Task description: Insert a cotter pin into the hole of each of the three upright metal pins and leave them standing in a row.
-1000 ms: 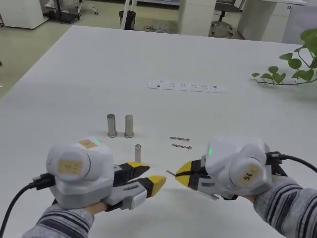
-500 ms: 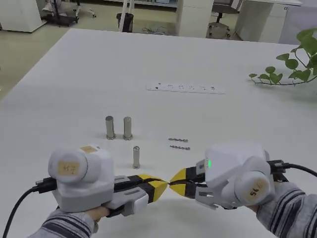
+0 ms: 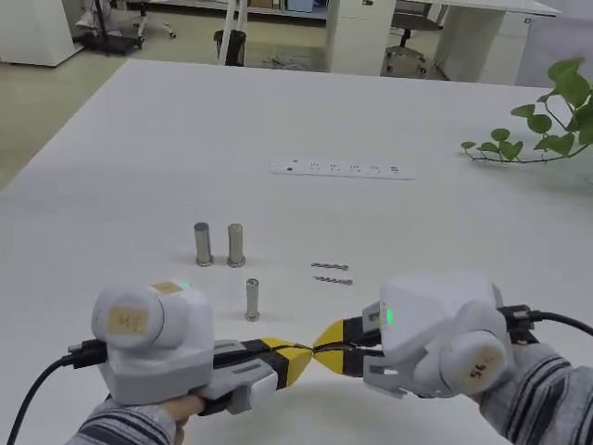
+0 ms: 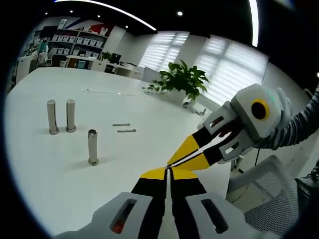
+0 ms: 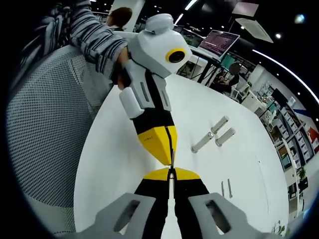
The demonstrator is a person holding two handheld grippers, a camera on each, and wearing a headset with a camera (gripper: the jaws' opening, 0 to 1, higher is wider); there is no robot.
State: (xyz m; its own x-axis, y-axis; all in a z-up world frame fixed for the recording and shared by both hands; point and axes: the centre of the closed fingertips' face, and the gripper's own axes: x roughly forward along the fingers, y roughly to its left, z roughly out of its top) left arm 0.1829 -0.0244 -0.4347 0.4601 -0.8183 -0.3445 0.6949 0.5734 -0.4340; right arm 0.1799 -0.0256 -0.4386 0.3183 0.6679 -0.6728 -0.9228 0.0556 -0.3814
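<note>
Three upright metal pins stand on the white table: two side by side (image 3: pixel 203 244) (image 3: pixel 235 245), and a third (image 3: pixel 252 299) nearer me. Two cotter pins (image 3: pixel 330 267) (image 3: pixel 332 280) lie flat to their right. My left gripper (image 3: pixel 301 354) and right gripper (image 3: pixel 326 339) meet tip to tip just in front of the third pin. Both are shut, with a thin dark cotter pin (image 3: pixel 315 350) pinched between them. In the left gripper view the jaws (image 4: pixel 168 172) are closed on it. In the right gripper view my right gripper (image 5: pixel 171 173) touches the left gripper's yellow tip (image 5: pixel 169 157).
A white power strip (image 3: pixel 341 170) lies further back on the table. A green plant (image 3: pixel 547 130) trails over the far right edge. Office chairs and desks stand beyond the table.
The grippers have come together from apart. The left gripper's jaws, open a second ago, are now shut against the right gripper's tip, on the cotter pin that it held.
</note>
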